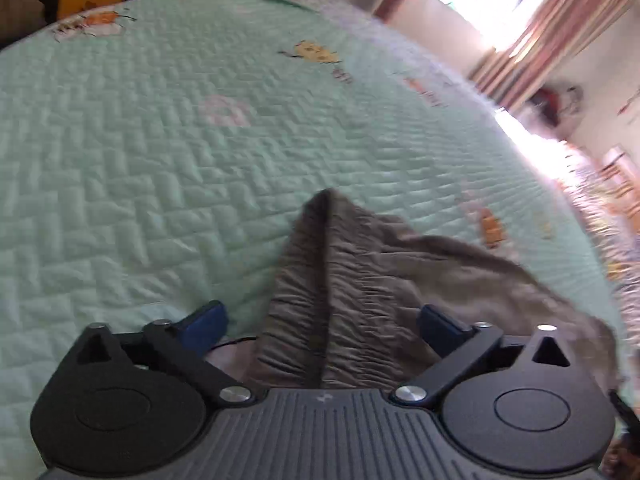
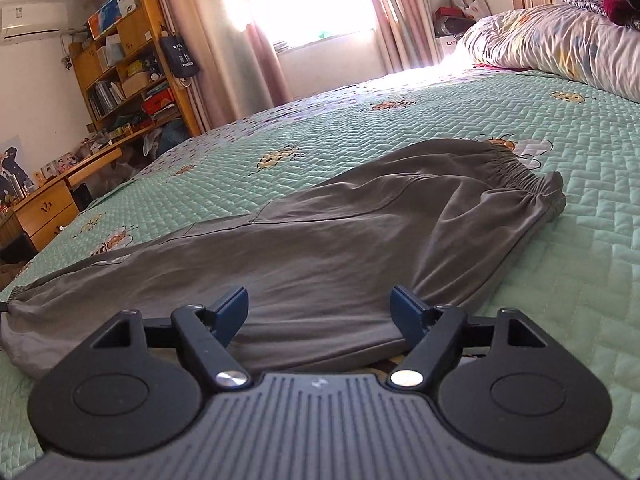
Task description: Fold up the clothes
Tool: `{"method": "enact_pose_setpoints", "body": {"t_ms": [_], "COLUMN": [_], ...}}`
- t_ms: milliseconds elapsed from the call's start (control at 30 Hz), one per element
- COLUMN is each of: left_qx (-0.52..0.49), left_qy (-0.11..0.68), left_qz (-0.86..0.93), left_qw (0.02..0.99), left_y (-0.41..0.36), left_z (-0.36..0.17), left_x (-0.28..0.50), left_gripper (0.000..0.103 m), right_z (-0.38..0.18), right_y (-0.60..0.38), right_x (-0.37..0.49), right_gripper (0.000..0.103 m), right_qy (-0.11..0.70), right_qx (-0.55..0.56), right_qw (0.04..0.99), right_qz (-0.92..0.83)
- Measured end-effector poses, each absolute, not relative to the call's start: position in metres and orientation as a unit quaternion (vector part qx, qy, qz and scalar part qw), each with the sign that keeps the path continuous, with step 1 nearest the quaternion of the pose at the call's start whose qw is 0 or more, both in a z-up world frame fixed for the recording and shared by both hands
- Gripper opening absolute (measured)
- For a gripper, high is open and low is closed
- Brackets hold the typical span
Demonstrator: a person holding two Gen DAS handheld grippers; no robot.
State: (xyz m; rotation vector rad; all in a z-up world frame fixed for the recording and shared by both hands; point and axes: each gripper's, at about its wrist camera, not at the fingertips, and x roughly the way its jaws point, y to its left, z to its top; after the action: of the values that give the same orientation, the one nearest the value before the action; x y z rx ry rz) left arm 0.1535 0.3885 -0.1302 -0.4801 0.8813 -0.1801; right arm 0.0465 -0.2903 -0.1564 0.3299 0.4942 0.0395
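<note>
Grey trousers (image 2: 320,232) lay lengthwise on the bed (image 2: 560,280), waistband at two o'clock. The right gripper (image 2: 318,312) sat low at their near edge, fingers wide, holding nothing, seemingly to grasp. The left gripper (image 1: 320,320), likewise wide, straddled a raised ridge of cloth.

Green quilted bedspread (image 2: 520,128), floral pillow (image 2: 560,44), wooden bookshelf (image 2: 128,68), desk (image 2: 48,204), pink curtains (image 2: 256,40).

The trousers (image 2: 320,236) lie across the bed (image 2: 580,280), waistband toward the pillow (image 2: 560,44) at its head.
</note>
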Motion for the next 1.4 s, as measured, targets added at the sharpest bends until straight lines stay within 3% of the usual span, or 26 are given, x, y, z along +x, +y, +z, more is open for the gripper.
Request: {"method": "enact_pose_setpoints", "body": {"t_ms": [67,133,200,233,267,467,633,733,800,900,1167,1400], "left_qx": [-0.266,-0.314,-0.343,-0.362,-0.385,-0.380,-0.294,-0.280,-0.292,-0.295,-0.331,-0.351], "left_qy": [0.420,0.415,0.412,0.409,0.402,0.344,0.416,0.415,0.408,0.395,0.330,0.296], "left_qz": [-0.111,-0.137,-0.134,-0.134,-0.132,-0.071,-0.073,-0.072,-0.061,-0.047,-0.012,-0.088], "left_qw": [0.861,0.843,0.833,0.827,0.820,0.856,0.857,0.863,0.863,0.868,0.884,0.884], "left_y": [0.395,0.403,0.409,0.412,0.413,0.421,0.433,0.430,0.435,0.437,0.453,0.376], "left_z": [-0.134,-0.139,-0.146,-0.150,-0.155,-0.138,-0.132,-0.126,-0.123,-0.111,-0.076,-0.070], "left_x": [0.152,0.150,0.148,0.146,0.142,0.102,0.098,0.102,0.101,0.091,0.026,0.014], "left_gripper": [0.101,0.090,0.052,0.045,0.028,0.019,0.026,0.043,0.062,0.079,0.080,0.084], "right_z": [-0.156,-0.157,-0.157,-0.157,-0.157,-0.157,-0.157,-0.154,-0.149,-0.142,-0.127,-0.131], "right_y": [-0.290,-0.289,-0.288,-0.288,-0.287,-0.284,-0.282,-0.280,-0.288,-0.299,-0.339,-0.386], "right_x": [0.048,0.049,0.049,0.049,0.049,0.049,0.049,0.048,0.043,0.036,0.018,0.039], "right_gripper": [0.079,0.079,0.080,0.080,0.080,0.081,0.081,0.081,0.081,0.081,0.081,0.081], "right_qy": [0.245,0.245,0.246,0.247,0.247,0.249,0.250,0.245,0.231,0.210,0.153,0.104], "right_qx": [0.159,0.154,0.150,0.147,0.145,0.132,0.125,0.120,0.142,0.176,0.289,0.421], "right_qw": [0.956,0.957,0.957,0.958,0.958,0.959,0.960,0.962,0.962,0.962,0.945,0.900], "right_qz": [0.018,0.017,0.016,0.015,0.014,0.011,0.024,0.020,0.016,0.009,-0.007,0.029]}}
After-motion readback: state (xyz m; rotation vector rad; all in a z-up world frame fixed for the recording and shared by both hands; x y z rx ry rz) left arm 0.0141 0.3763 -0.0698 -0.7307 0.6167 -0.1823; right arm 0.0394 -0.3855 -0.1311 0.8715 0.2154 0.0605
